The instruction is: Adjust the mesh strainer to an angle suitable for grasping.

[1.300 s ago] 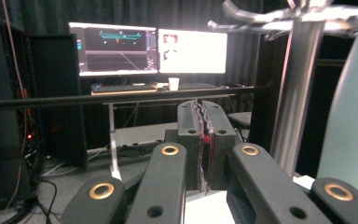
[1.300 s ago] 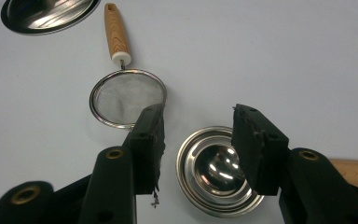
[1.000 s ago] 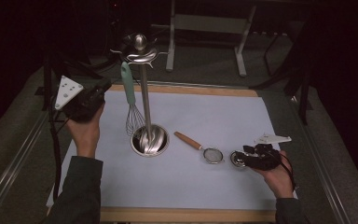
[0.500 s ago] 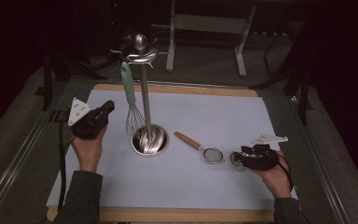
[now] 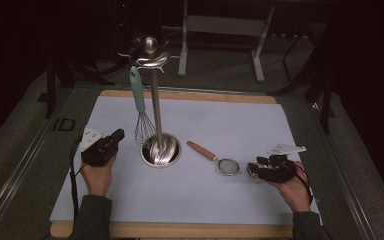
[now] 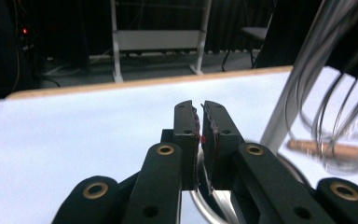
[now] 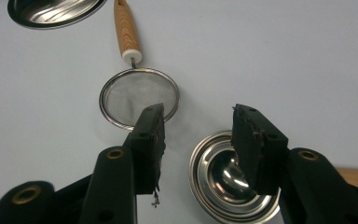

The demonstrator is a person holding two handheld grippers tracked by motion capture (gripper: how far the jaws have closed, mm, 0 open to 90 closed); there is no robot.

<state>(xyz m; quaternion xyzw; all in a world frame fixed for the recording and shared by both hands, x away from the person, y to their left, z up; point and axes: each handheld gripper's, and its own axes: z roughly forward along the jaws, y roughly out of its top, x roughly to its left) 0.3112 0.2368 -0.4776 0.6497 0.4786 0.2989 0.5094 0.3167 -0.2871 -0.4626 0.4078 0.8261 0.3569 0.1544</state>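
The small steel bowl [image 7: 235, 179] lies low in the right gripper view, right of centre, under the right gripper [image 7: 198, 123], whose fingers stand wide and empty. Up-left, just beside it, lies the wooden-handled strainer [image 7: 139, 95]. In the high view, the rack [image 5: 155, 120] with the whisk [image 5: 139, 107] stands left of centre. The left gripper [image 6: 198, 122] has sunk beside it, its fingers nearly together and just parting, holding nothing.

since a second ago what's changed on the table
The left tongs have come down from beside the whisk's handle to just above the mat, left of the stand's base. Their jaws have just been opening a little, nearly together, nothing between them. The right tongs, the whisk hanging on the stand, the strainer and the small steel bowl stayed put.
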